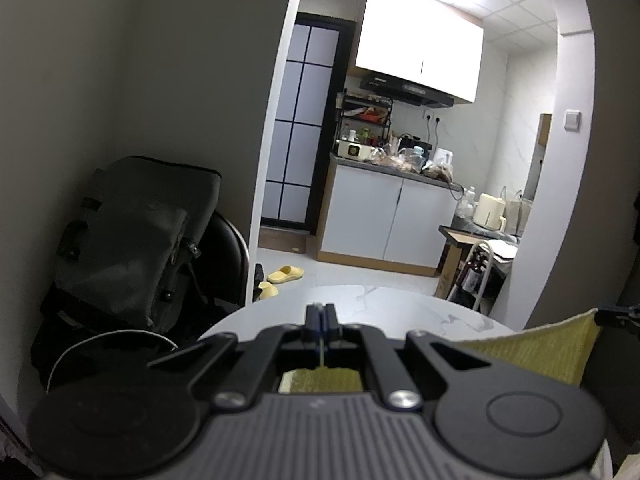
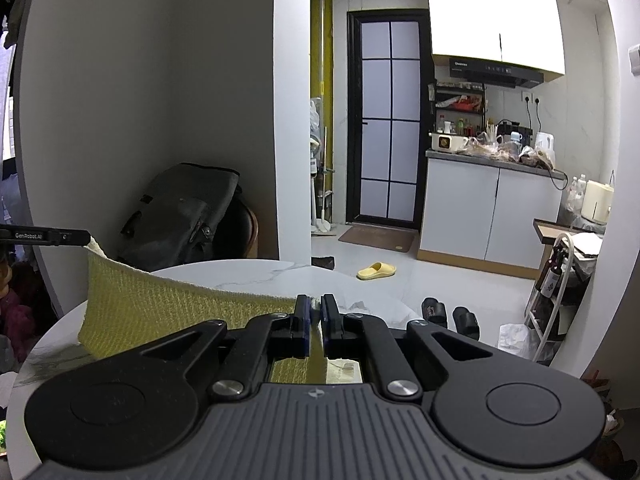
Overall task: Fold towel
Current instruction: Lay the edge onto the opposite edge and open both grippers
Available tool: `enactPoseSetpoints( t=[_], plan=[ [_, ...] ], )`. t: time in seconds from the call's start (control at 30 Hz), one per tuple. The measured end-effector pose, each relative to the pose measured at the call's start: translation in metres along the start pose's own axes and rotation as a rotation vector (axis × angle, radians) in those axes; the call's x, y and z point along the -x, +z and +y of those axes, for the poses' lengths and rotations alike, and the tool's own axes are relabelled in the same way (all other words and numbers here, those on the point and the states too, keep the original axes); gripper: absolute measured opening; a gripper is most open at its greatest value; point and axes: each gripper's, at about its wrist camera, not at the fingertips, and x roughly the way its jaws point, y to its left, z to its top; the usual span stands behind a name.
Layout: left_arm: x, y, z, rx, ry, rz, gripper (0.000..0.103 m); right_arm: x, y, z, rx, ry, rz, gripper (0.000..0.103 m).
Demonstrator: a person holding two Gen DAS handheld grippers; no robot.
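A yellow waffle-weave towel [image 2: 160,312] hangs stretched between the two grippers above a round white marble table [image 2: 248,272]. My right gripper [image 2: 316,304] is shut on one top corner, with the cloth pinched between its blue pads. My left gripper [image 1: 320,312] is shut on the other top corner; a thin yellow edge shows between its pads. In the left wrist view the towel [image 1: 540,352] runs to the right, up to the right gripper's tip [image 1: 620,314]. The right wrist view shows the left gripper's tip [image 2: 76,237] holding the far corner. The towel's lower part is hidden behind the gripper bodies.
A grey backpack [image 1: 128,236] rests on a dark chair beside the table, against the wall. Beyond the table's far edge [image 1: 360,292] lies a tiled floor with yellow slippers [image 2: 376,271] and black slippers [image 2: 452,314]. A kitchen counter [image 2: 492,164] and a rack [image 2: 560,276] stand further off.
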Motion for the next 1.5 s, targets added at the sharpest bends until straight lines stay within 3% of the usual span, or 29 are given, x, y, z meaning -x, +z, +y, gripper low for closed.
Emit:
enactPoseSetpoints(
  t=[0.27,0.87,1.0,1.5],
  plan=[
    [-0.033,-0.012,0.002,0.004,0.013,0.064,0.001,-0.029,-0.017,-0.014,-0.025,0.009,0.064,0.006],
    [-0.081,-0.014,0.009,0.000,0.053,0.122,0.002,-0.080,-0.028,-0.028,-0.018,0.019,0.151,0.006],
    [-0.093,-0.016,0.010,-0.002,0.085,0.140,0.008,-0.093,-0.029,-0.027,-0.004,0.023,0.175,0.006],
    [-0.092,-0.031,0.015,0.002,0.103,0.189,0.011,-0.109,-0.033,-0.031,-0.042,-0.021,0.209,0.010]
  ],
)
